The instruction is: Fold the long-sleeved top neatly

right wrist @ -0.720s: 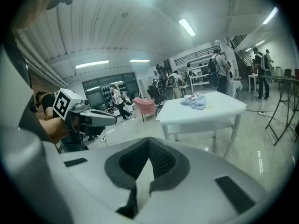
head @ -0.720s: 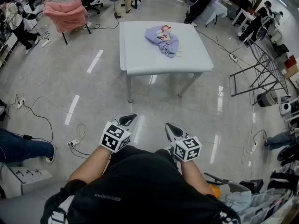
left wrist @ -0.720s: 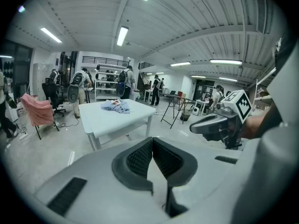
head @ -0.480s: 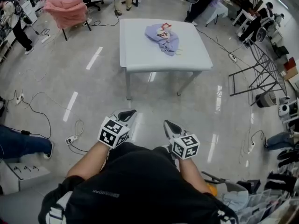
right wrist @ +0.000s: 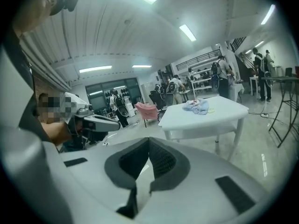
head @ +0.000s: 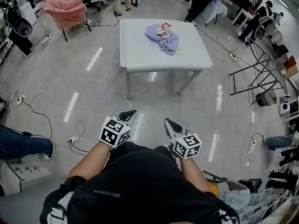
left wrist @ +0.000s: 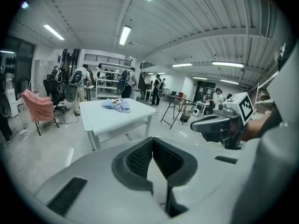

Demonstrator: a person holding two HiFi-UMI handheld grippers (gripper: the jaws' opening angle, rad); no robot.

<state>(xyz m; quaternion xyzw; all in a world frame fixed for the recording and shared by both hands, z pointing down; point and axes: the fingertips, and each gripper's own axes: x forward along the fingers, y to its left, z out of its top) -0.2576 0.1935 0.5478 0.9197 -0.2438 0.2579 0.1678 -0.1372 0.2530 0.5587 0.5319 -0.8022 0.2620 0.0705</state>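
Both pairs of jaws are pressed together with nothing between them, and the left gripper (head: 127, 114) and the right gripper (head: 169, 124) are held low by the body, likely because nothing is within reach yet. The crumpled pale purple long-sleeved top (head: 162, 37) is heaped on the far part of the white square table (head: 145, 56), well apart from both grippers, so folding is not yet begun.

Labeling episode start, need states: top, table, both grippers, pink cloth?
long-sleeved top: crumpled heap on the table, unfolded
table: upright, bearing the top
left gripper: shut, empty, short of the table
right gripper: shut, empty, short of the table
pink cloth: hanging draped, away from the table
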